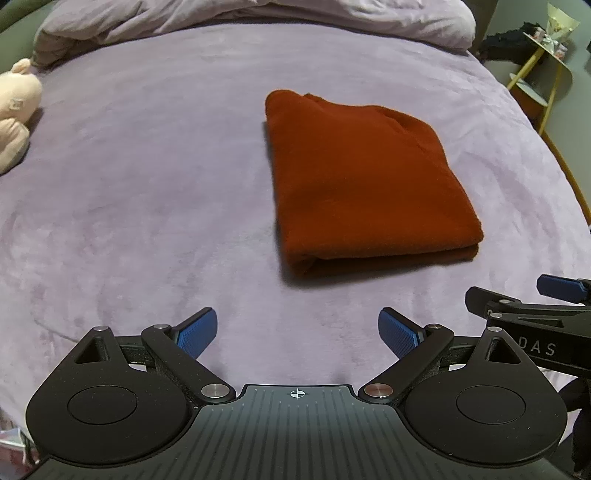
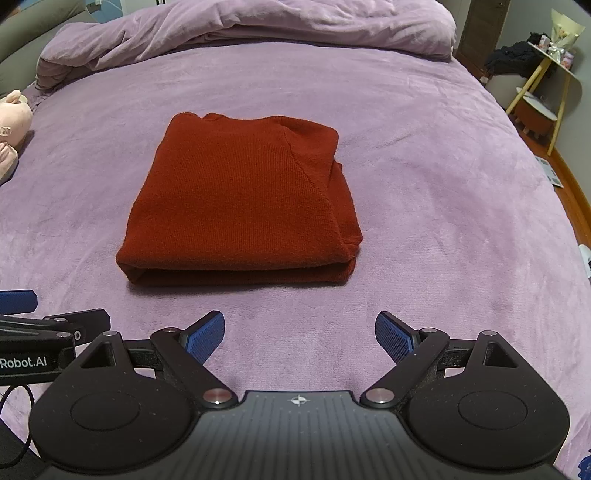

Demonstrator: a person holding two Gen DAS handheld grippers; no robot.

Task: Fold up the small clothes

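A rust-red knit garment [image 1: 365, 181] [image 2: 240, 206] lies folded into a thick rectangle on the lilac bed cover [image 1: 147, 184] [image 2: 443, 184]. Its folded edge faces me. My left gripper [image 1: 297, 332] hovers in front of the garment, slightly to its left, open with nothing between the blue pads [image 1: 197, 332]. My right gripper [image 2: 299, 334] hovers in front of the garment's near right corner, also open and holding nothing. Each gripper shows at the edge of the other's view: the right gripper [image 1: 532, 306], the left gripper [image 2: 48, 314].
A bunched lilac duvet [image 2: 258, 26] lies across the far end of the bed. A pale pink plush toy [image 1: 14, 110] [image 2: 11, 129] sits at the left edge. Beyond the bed's right side stands a yellow-legged side table [image 2: 546, 81] with dark items.
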